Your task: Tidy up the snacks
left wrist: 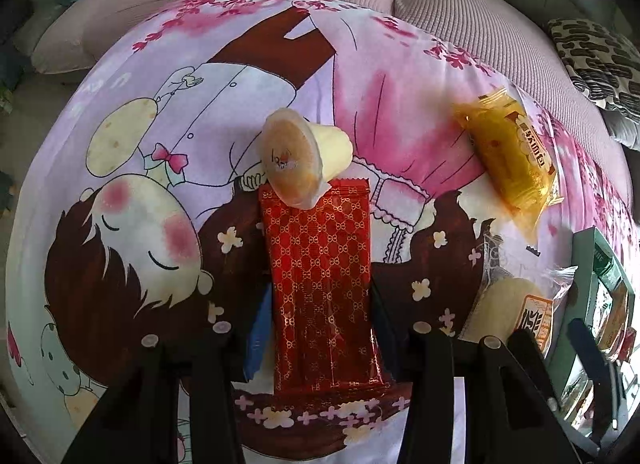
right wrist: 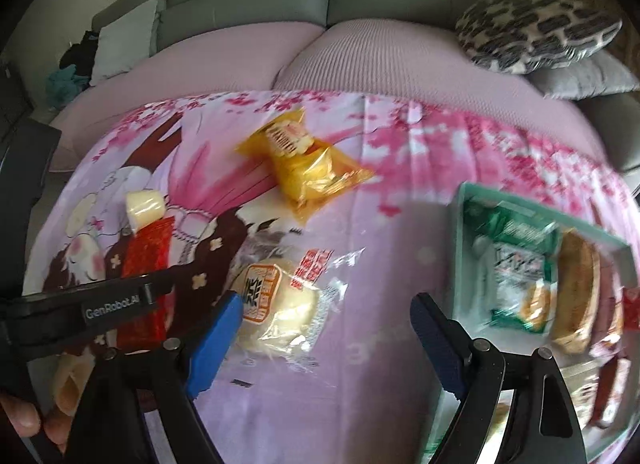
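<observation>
Left gripper (left wrist: 320, 324) clamped on red packet (left wrist: 320, 288); long axis 12–6, along the fingers | cup (left wrist: 298, 157) touches its 12 end | right gripper (right wrist: 326, 340) wide, empty; bun (right wrist: 280, 312) just at its 10 | box (right wrist: 520, 191) at 2, right hand nearer

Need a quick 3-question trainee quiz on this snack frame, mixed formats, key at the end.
1. True or false: the left gripper is shut on the red patterned packet.
2. What rests on the far end of that packet? A) yellow bread pack B) jelly cup C) green packet
3. Fill in: the right gripper is ____, with nothing between its fingers.

Key:
1. True.
2. B: the jelly cup lies tipped on its side there; the yellow bread pack lies apart on the printed cloth, and the green packet is in the teal box.
3. Open.
</observation>
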A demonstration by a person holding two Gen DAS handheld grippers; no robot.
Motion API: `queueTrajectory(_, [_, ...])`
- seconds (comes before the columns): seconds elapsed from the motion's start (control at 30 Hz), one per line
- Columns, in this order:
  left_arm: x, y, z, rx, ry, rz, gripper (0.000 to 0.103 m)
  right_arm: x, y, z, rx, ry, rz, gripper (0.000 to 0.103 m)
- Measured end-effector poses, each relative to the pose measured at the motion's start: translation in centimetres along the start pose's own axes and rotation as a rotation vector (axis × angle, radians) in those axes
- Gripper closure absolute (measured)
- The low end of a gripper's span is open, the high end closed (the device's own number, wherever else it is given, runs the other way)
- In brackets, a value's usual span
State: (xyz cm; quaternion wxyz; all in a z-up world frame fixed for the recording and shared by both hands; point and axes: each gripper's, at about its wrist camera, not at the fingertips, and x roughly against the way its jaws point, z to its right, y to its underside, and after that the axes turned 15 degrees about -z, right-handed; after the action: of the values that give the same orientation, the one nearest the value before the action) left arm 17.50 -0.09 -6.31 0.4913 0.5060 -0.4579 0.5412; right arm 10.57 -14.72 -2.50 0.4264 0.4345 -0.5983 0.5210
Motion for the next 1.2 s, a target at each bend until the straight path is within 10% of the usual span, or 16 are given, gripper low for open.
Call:
queueTrajectory(0.47, [0.1,0.7,-0.5,0.003,0.024,0.002,0.056,-0.7,0.1,-0.4,-0.018,-0.156,-0.018,0.053])
queueTrajectory(1.2, [5.7,3.7,0.8,-0.069,0.078,0.137,0.056,5.5,2.3,3.3,-0.096,-0.196,0.104,0.057])
